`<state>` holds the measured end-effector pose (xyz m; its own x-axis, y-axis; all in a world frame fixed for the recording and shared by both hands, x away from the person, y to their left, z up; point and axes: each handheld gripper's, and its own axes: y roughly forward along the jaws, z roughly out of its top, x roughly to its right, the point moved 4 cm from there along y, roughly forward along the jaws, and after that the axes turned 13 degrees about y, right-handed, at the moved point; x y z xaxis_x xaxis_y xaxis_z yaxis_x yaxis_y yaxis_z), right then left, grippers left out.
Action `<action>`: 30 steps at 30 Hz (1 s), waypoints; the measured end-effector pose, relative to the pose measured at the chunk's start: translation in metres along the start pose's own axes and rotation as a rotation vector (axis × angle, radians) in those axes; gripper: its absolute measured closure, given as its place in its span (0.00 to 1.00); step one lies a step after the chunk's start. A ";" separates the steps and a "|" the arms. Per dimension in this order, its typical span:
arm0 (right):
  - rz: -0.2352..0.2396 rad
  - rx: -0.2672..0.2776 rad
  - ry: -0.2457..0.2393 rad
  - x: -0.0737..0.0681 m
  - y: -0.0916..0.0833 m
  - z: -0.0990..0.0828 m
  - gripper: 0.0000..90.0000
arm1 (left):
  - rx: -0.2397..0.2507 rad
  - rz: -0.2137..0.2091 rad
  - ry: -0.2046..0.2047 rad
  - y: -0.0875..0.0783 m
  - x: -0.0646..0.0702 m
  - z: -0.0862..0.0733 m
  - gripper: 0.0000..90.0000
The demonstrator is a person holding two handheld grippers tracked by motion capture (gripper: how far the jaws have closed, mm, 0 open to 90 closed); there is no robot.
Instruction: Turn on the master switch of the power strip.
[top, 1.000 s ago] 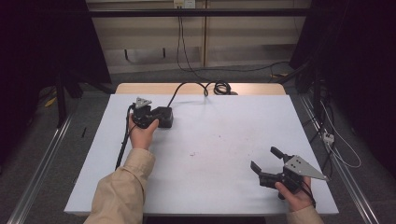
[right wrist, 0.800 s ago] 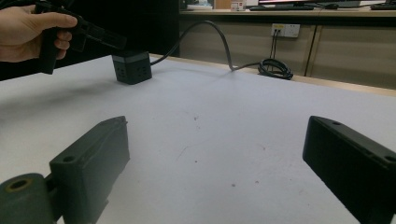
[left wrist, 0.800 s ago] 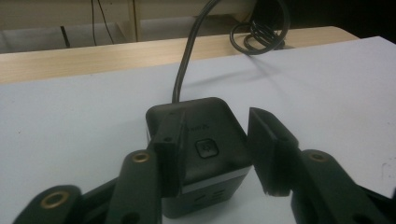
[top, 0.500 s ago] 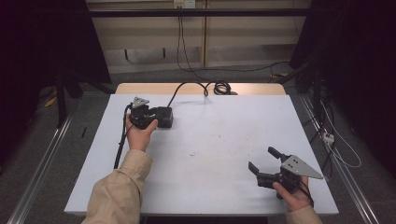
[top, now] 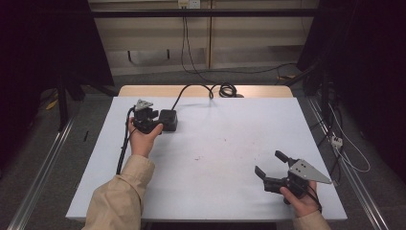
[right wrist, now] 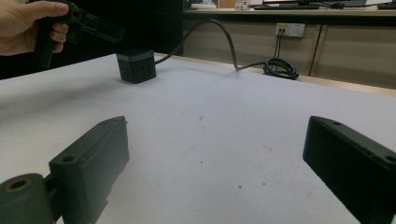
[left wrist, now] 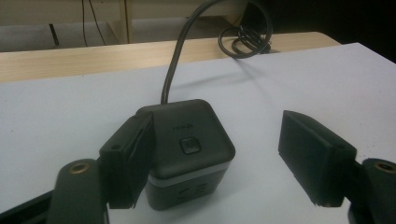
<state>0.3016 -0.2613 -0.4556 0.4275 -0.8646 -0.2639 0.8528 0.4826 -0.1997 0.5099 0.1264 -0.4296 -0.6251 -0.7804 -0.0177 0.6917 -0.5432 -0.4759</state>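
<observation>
left gripper (left wrist: 210,154): we are opening its jaws wide around the cube power socket (left wrist: 189,151) | right gripper (top: 272,168): gaping empty, well apart from cube | risk: left pad snagging cube, dragging it by its cable (left wrist: 175,60)

left hand-held gripper (left wrist: 215,154) | jaws just opening; right one clear of black cube (left wrist: 187,149)

A small black cube-shaped power block (left wrist: 187,154) with a round button on top and a pale band round its middle sits upright near the worktop's (top: 230,158) far left corner, its black cable (top: 191,91) trailing over the far edge.
</observation>
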 end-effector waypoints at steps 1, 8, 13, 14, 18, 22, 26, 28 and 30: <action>0.000 0.001 0.001 0.000 0.000 0.000 0.07 | 0.003 -0.004 0.004 0.000 0.000 0.000 0.29; -0.001 -0.004 0.001 0.000 0.000 -0.001 0.07 | 0.006 -0.017 0.010 -0.001 0.005 0.001 0.20; -0.007 -0.003 0.003 0.001 -0.001 0.000 0.07 | 0.016 -0.033 0.019 -0.004 0.008 0.003 0.16; -0.007 -0.003 0.002 0.001 -0.001 -0.001 0.07 | 0.011 -0.040 0.026 -0.005 0.009 0.003 0.15; -0.006 -0.002 0.003 0.002 -0.002 0.000 0.07 | 0.022 -0.063 0.030 -0.009 0.014 0.004 0.12; -0.006 0.000 0.009 0.002 -0.002 0.000 0.07 | 0.040 -0.093 0.029 -0.013 0.021 0.002 0.12; -0.006 -0.002 0.006 0.003 -0.003 0.000 0.07 | 0.030 -0.115 0.045 -0.016 0.026 -0.003 0.10; -0.009 0.002 0.009 0.004 -0.004 0.000 0.07 | 0.041 -0.125 0.051 -0.019 0.029 -0.004 0.10; -0.014 0.006 0.008 0.005 -0.005 0.001 0.07 | 0.052 -0.135 0.052 -0.022 0.031 -0.006 0.10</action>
<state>0.2998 -0.2680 -0.4548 0.4132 -0.8700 -0.2689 0.8603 0.4698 -0.1980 0.4733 0.1157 -0.4250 -0.7305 -0.6829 -0.0032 0.6171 -0.6582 -0.4312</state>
